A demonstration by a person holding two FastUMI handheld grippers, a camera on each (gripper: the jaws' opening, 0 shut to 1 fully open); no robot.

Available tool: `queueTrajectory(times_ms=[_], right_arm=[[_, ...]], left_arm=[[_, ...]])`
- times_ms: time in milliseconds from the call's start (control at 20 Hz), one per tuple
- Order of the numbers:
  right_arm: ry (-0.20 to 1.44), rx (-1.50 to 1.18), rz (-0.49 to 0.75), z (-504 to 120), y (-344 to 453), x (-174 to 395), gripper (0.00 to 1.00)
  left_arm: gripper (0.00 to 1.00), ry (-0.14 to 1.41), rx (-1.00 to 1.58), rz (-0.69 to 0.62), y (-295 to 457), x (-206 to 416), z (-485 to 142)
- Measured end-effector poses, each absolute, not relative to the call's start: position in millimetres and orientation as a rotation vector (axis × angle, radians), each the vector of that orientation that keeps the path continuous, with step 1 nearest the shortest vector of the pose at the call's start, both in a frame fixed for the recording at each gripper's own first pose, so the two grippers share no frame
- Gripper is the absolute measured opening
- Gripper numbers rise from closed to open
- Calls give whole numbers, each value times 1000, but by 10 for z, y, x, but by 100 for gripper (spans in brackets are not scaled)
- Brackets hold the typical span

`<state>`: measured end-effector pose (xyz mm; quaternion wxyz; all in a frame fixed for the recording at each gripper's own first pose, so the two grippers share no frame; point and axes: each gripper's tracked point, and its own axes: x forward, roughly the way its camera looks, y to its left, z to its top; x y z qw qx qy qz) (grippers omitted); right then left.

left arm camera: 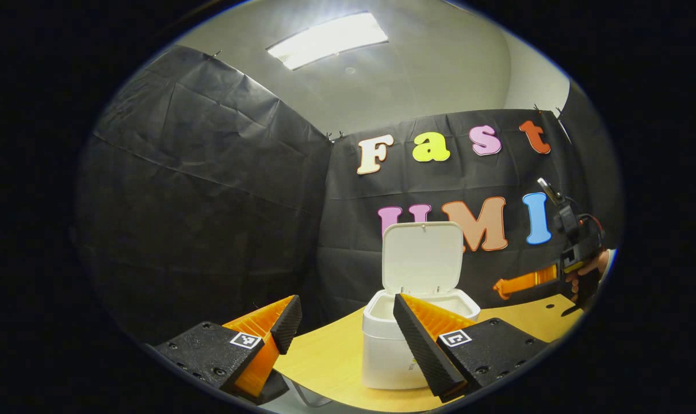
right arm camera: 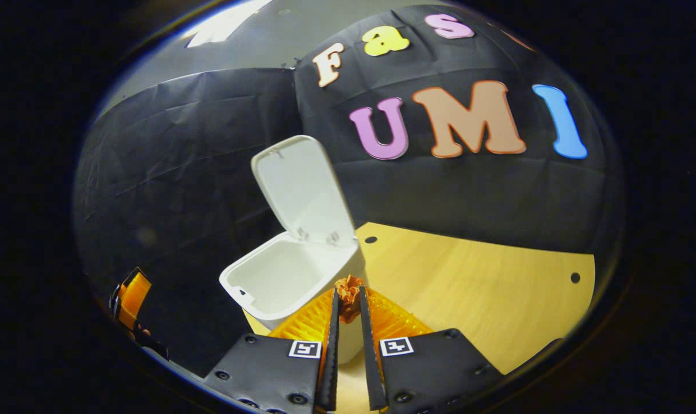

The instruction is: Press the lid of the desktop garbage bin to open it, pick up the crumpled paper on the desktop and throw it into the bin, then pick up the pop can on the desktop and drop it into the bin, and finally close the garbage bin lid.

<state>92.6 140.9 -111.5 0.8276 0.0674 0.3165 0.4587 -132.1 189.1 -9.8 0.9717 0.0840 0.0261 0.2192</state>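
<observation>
The white desktop bin [left arm camera: 385, 339] [right arm camera: 279, 282] stands on the wooden table with its lid [left arm camera: 421, 257] [right arm camera: 302, 187] swung up and open. In the right gripper view, my right gripper [right arm camera: 348, 307] is shut on a crumpled brown paper [right arm camera: 348, 290], held in the air next to the bin's right rim. My left gripper [left arm camera: 343, 322] stands open in front of the bin, nothing between its fingers. The left gripper view also catches the right gripper [left arm camera: 529, 283] farther off at the right, held by a hand [left arm camera: 592, 270]. What lies inside the bin is hidden.
The wooden table [right arm camera: 474, 287] stretches to the right of the bin, with small holes along its far edge. Black cloth walls close the booth behind and to the left. The table's near edge [left arm camera: 325, 397] lies just under my left gripper.
</observation>
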Motion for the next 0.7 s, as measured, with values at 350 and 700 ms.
queueTrajectory(times_ms=[350,700], right_arm=[[603,21,1078,-1129,1392,965,23],[616,87,1077,-1119,1374,1006,99]], left_arm=[[98,62,217,503,2119,-1646,15],[95,82,228,480,2113,-1652,-46]])
